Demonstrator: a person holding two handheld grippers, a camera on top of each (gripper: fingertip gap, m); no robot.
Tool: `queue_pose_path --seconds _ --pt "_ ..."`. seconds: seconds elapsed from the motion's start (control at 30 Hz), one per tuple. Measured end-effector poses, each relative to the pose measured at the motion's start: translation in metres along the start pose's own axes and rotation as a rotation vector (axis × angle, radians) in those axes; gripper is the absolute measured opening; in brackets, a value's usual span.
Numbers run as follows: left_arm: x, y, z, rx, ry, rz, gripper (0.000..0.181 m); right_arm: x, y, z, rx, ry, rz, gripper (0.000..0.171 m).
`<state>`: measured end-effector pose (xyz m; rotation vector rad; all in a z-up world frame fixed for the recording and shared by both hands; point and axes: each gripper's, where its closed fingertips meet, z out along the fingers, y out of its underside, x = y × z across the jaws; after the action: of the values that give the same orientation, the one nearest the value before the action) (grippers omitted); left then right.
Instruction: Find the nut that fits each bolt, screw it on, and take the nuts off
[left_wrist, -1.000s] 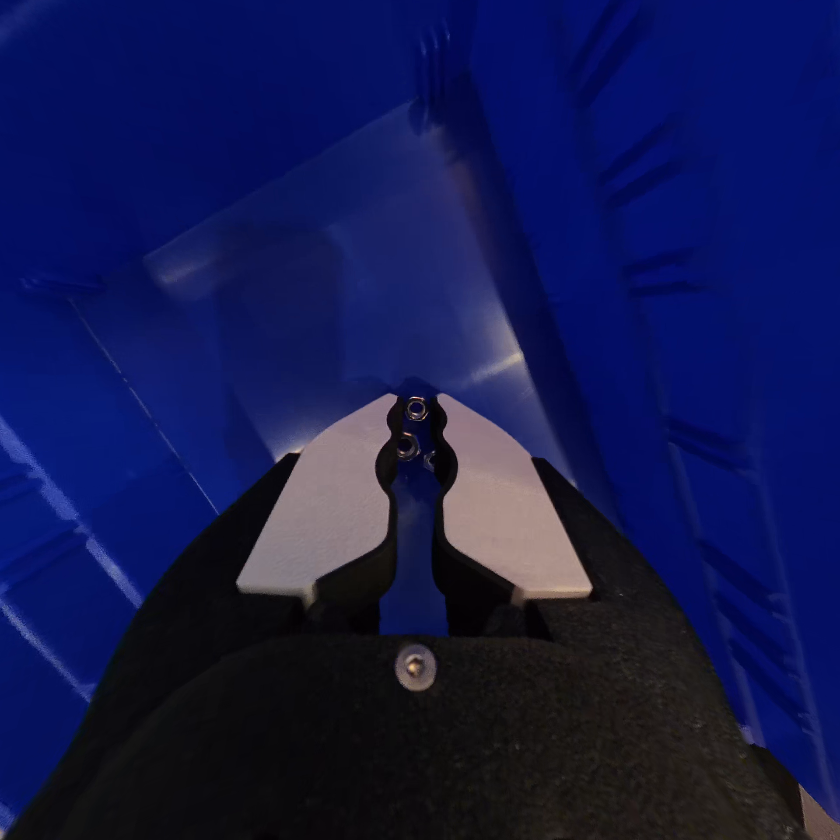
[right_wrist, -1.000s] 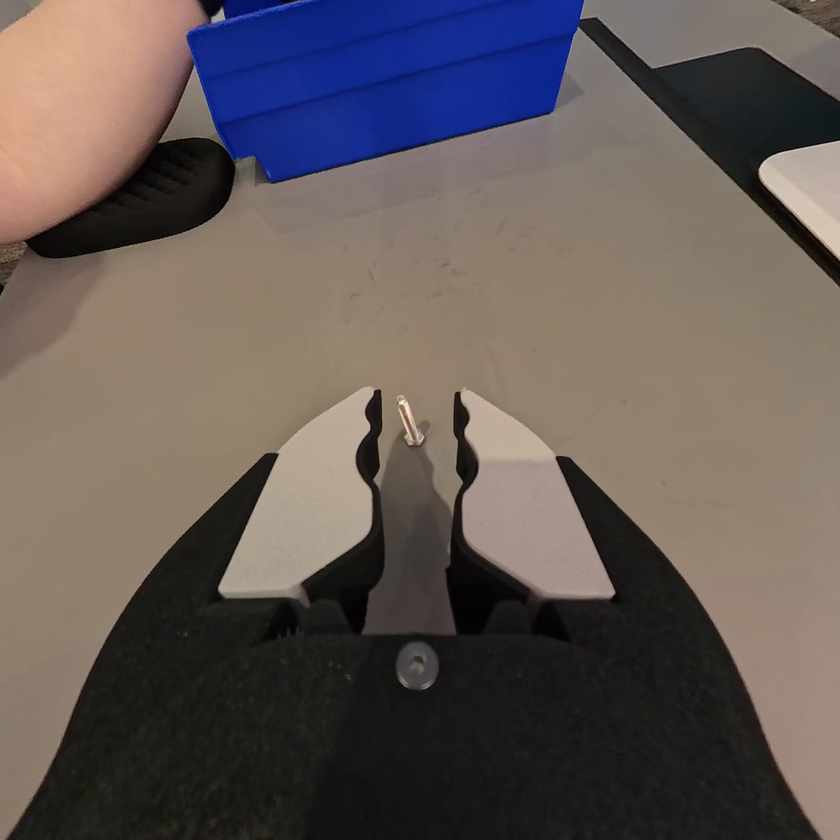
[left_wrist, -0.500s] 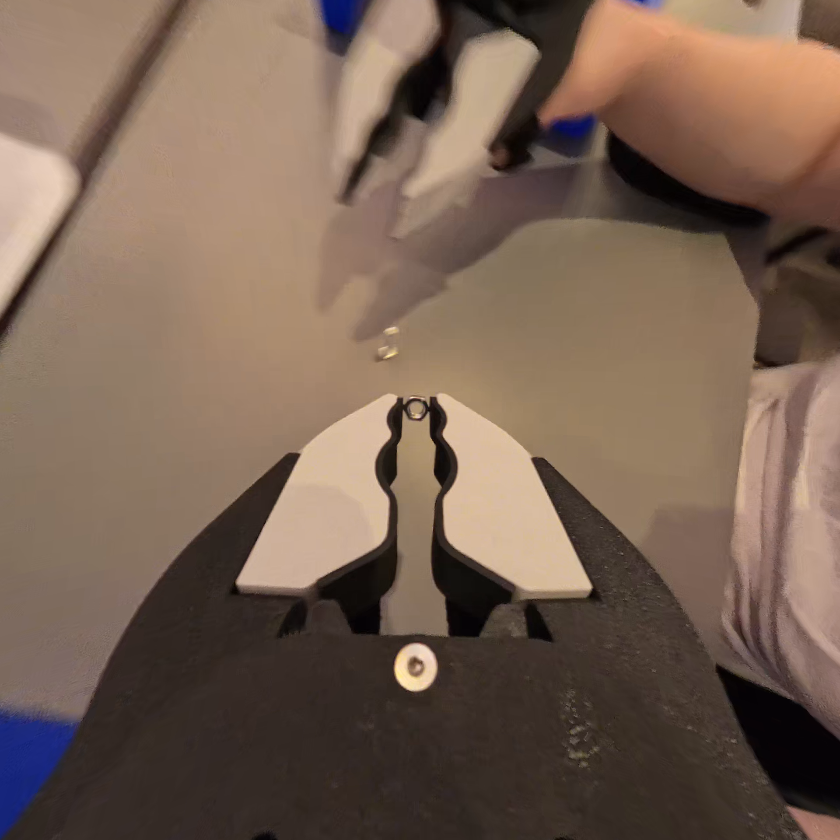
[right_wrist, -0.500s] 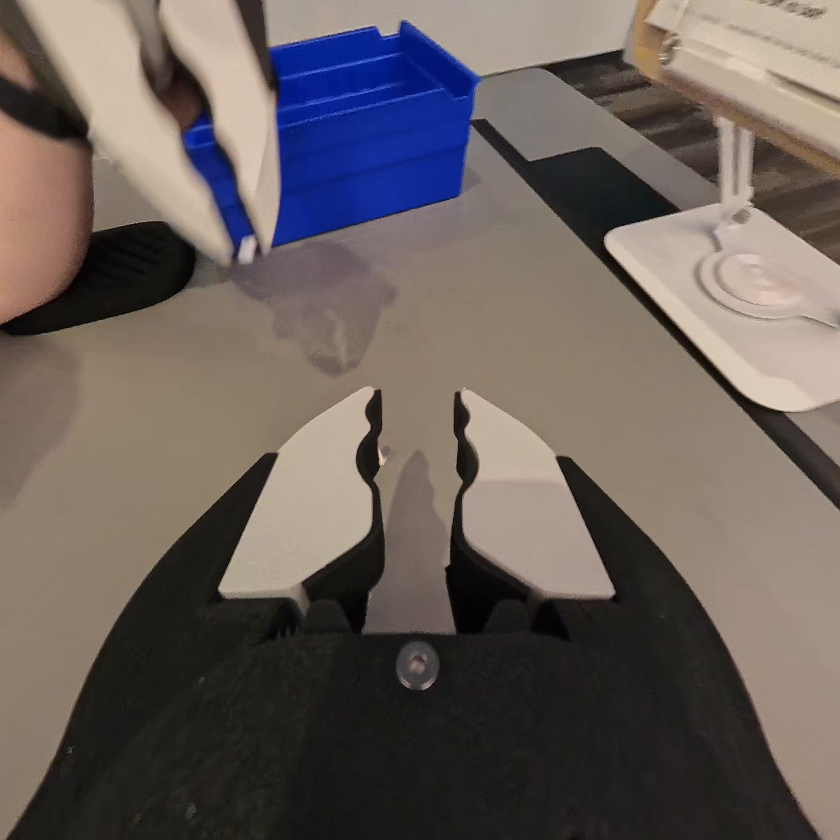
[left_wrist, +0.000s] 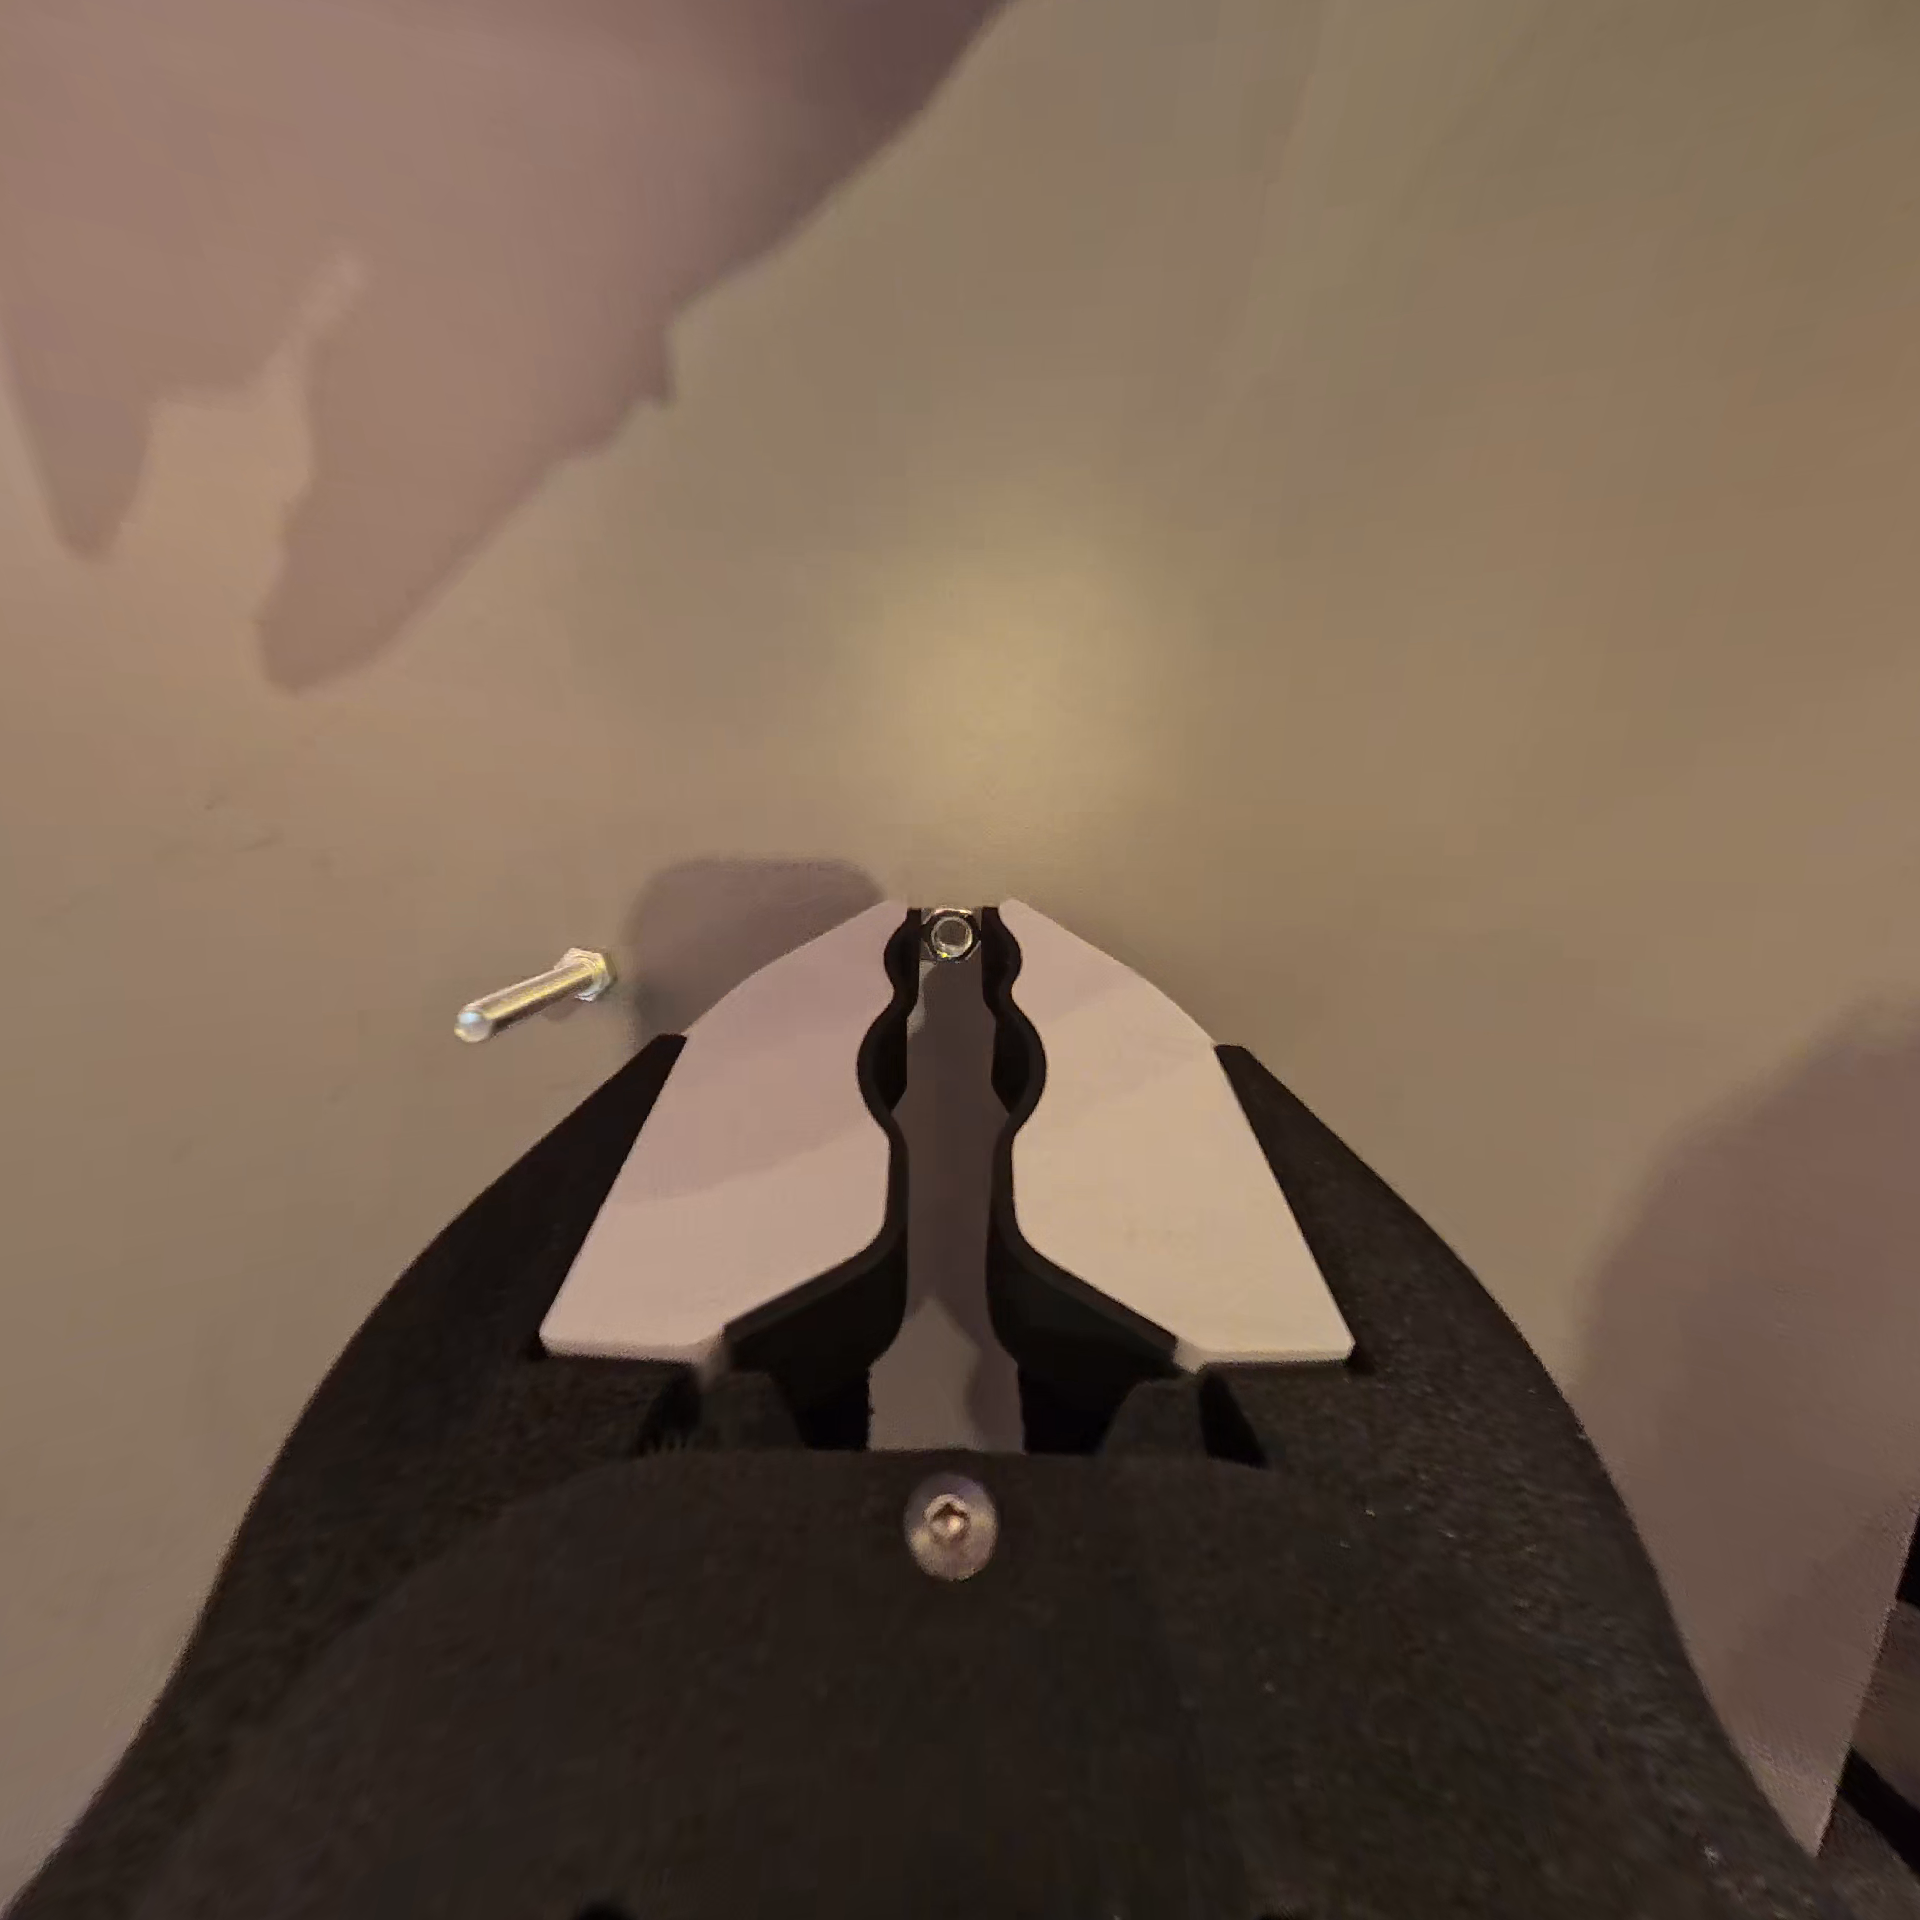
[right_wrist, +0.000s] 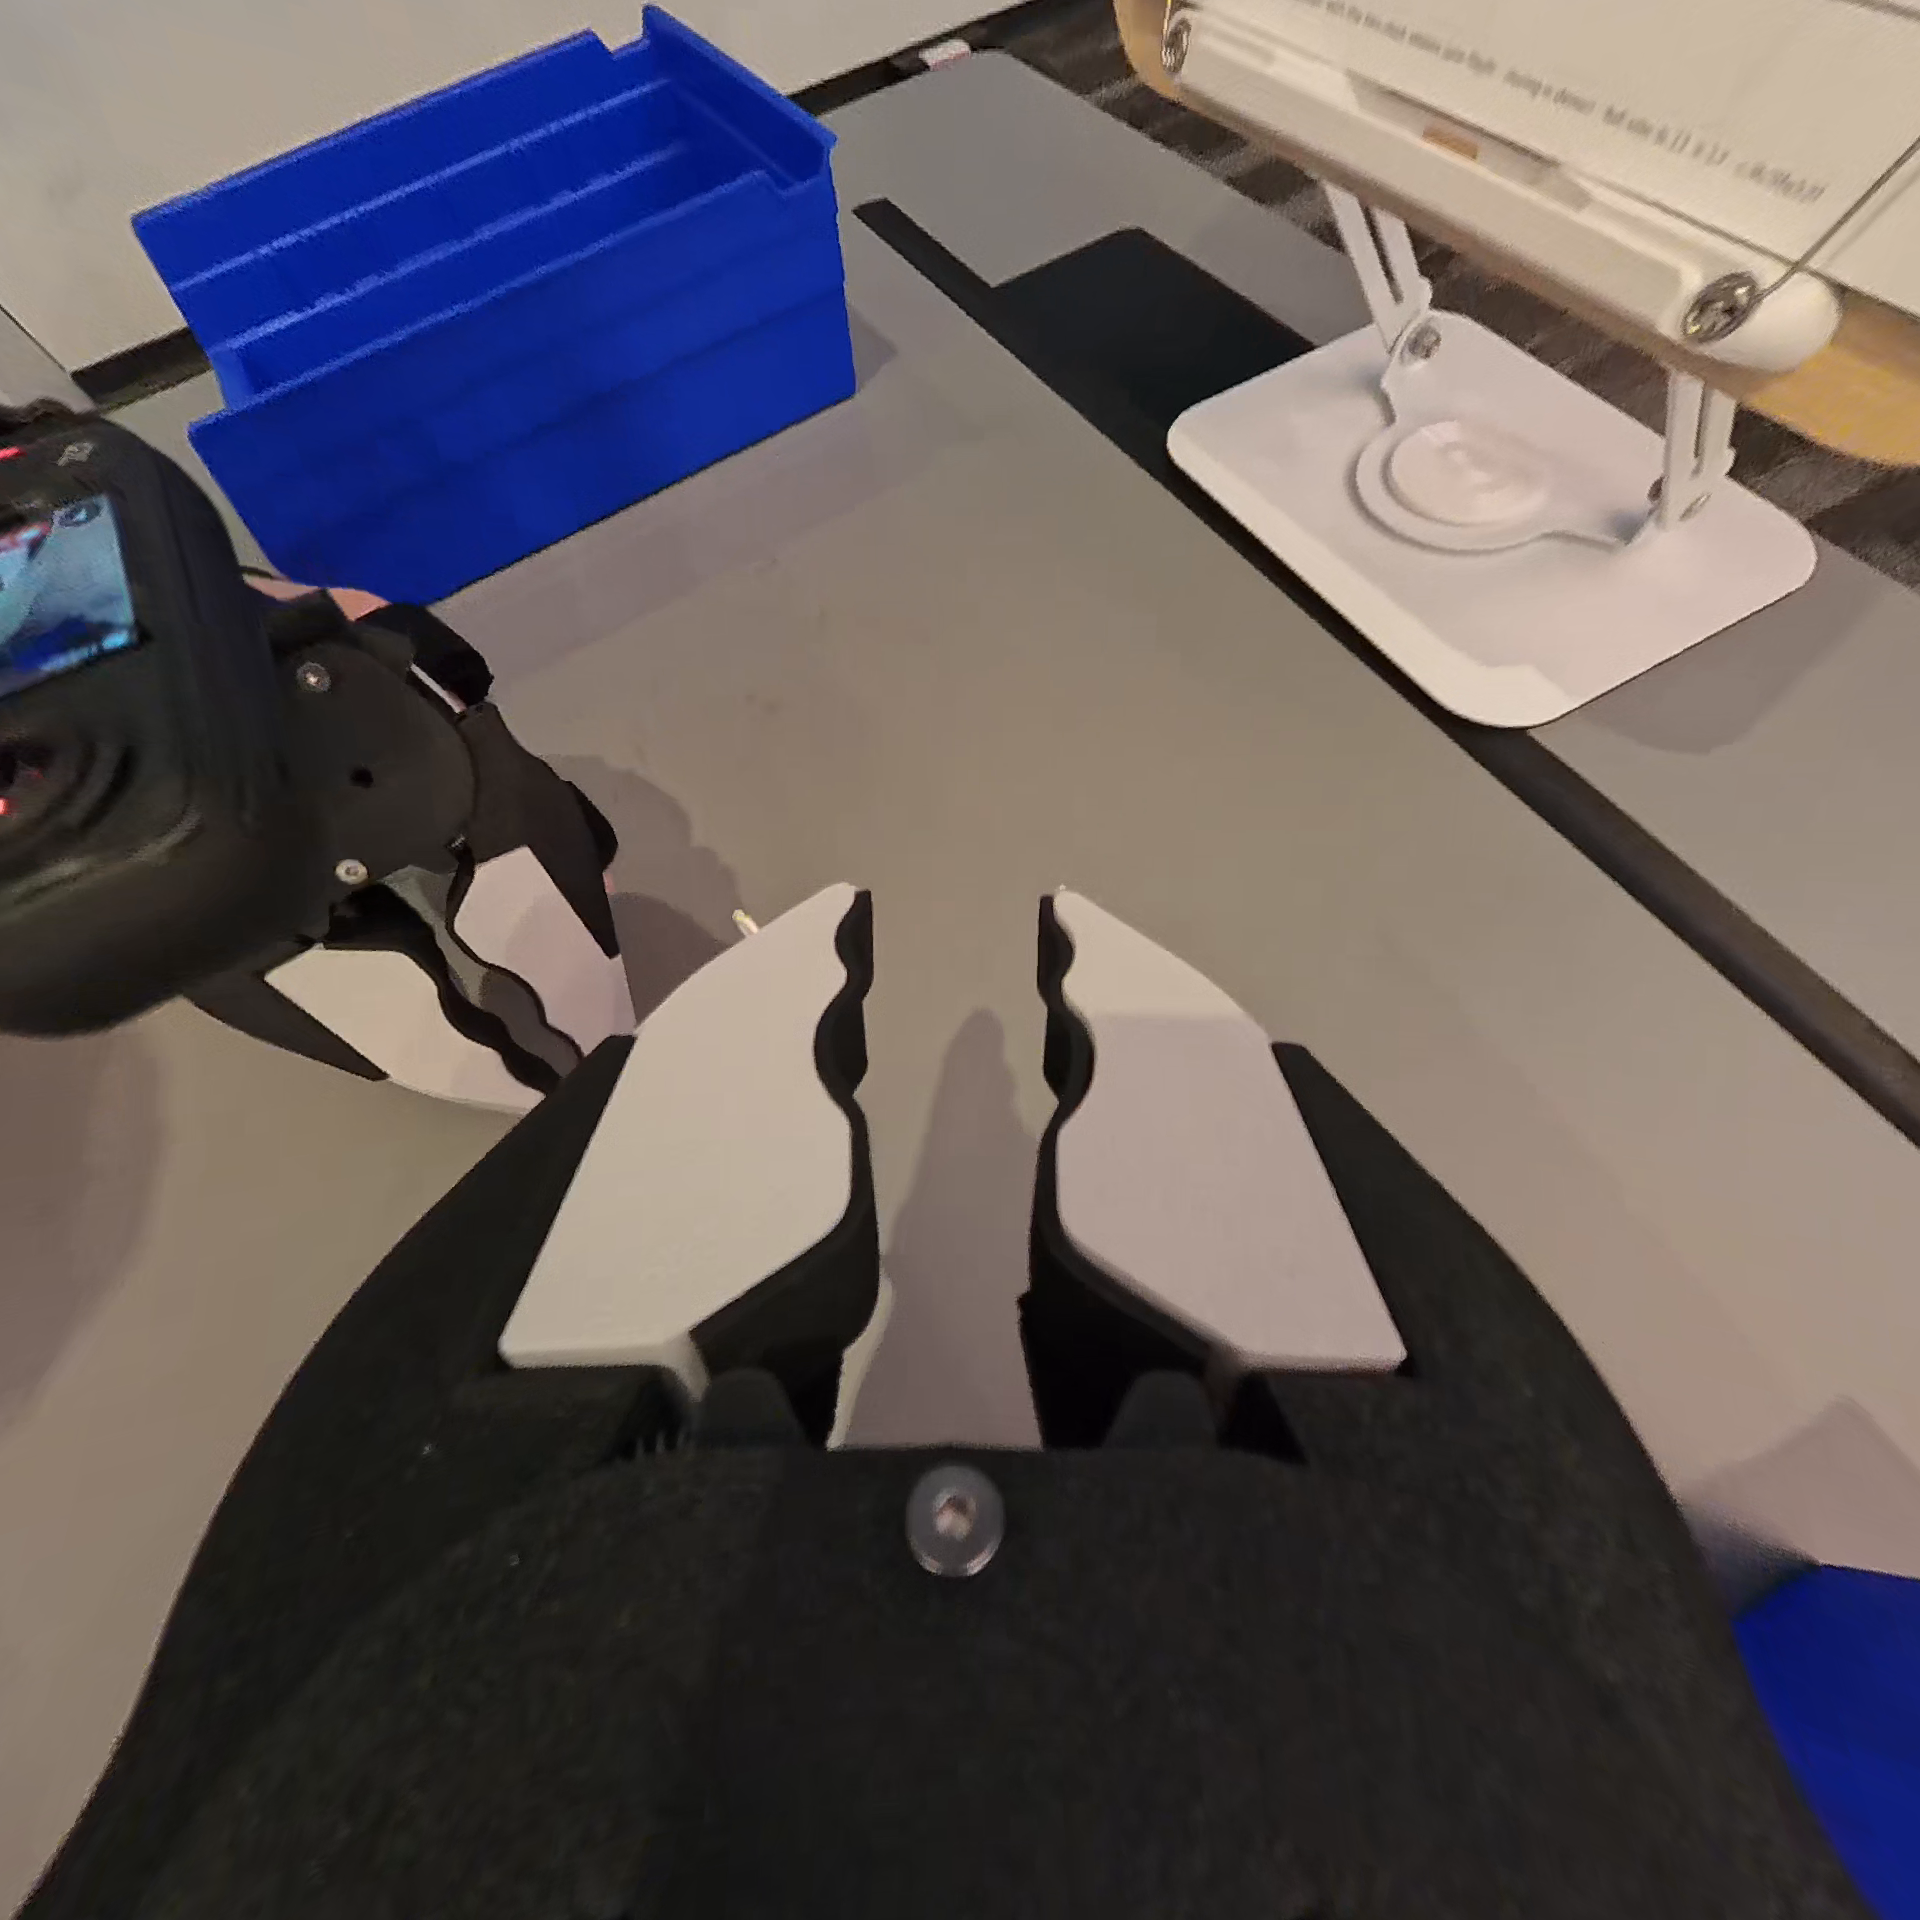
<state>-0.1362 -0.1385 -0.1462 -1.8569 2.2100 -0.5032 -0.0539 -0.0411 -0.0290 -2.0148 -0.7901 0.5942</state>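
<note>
left gripper (left_wrist: 951, 920) pinches the nut (left_wrist: 952, 933); right gripper (right_wrist: 954, 909), fingers apart and empty, should grasp the bolt (left_wrist: 532, 994) squarely.

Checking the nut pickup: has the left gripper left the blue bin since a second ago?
Yes. The left gripper, shut on the nut, is out over the grey table, near the bolt.

Dim warm light, soft shadows, slight motion blur, wide-angle distortion.

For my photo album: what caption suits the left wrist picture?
Left gripper pinches a small nut above the grey table, bolt lying nearby.
</note>
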Motion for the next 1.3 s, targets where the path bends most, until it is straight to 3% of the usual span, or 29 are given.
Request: queue_pose_path --seconds 0.17,0.47,0.6,0.8,0.93,1.07,1.13,1.2,1.3 --pt "0.002 0.008 0.009 -0.062 -0.009 0.035 0.01 0.0 0.006 0.006 -0.052 0.026 -0.021 0.03" --pt "0.005 -0.002 -0.003 0.017 0.029 0.004 0.019 -0.007 0.016 0.016 -0.102 -0.012 -0.02 0.03" --pt "-0.001 -0.011 -0.051 0.157 0.05 -0.035 0.019 -0.018 0.016 0.025 -0.091 -0.06 -0.04 0.031" --pt "-0.047 -0.015 -0.169 0.58 -0.144 -0.149 0.018 -0.054 0.027 0.065 -0.065 -0.18 -0.164 0.033" --pt "-0.056 -0.011 -0.221 0.797 -0.194 -0.163 0.017 -0.074 0.042 0.081 -0.107 -0.24 -0.264 0.034" --pt "-0.051 -0.012 -0.249 0.949 -0.187 -0.128 0.017 -0.073 0.049 0.088 -0.118 -0.216 -0.297 0.03" --pt "-0.049 -0.014 -0.255 1.009 -0.194 -0.094 0.018 -0.07 0.057 0.093 -0.142 -0.212 -0.303 0.018" --pt "-0.049 -0.017 -0.256 1.042 -0.221 -0.054 0.023 -0.071 0.06 0.095 -0.133 -0.226 -0.313 0.005" --pt "-0.052 -0.018 -0.238 1.021 -0.242 0.004 0.026 -0.065 0.042 0.084 -0.076 -0.193 -0.299 0.005"
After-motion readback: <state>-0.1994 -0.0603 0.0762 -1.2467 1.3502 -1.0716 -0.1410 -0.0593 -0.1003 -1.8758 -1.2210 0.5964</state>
